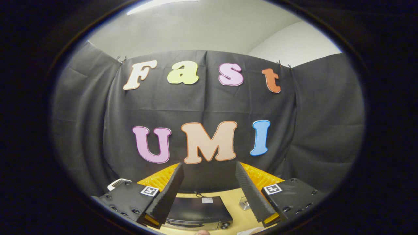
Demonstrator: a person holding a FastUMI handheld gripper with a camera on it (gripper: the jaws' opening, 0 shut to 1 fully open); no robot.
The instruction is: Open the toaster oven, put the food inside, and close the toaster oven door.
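The task looks barely begun. The tongs [209, 192] are held high and spread wide apart, grasping nothing, pointed mostly at the booth's cloth wall rather than at the work.

The toaster oven [200, 212] sits low down on the table [235, 204], below and between the two fingers [165, 195], well apart from them. It is a dark, boxy appliance seen from above: a flat black top carrying a small pale sticker, with a strip of the front and what seems a knob at its right end. Whether the door is open I cannot tell from this angle. A small shiny object [244, 203] lies just beside the oven; whether it is the food is unclear. Opening, loading and closing all appear still to do.
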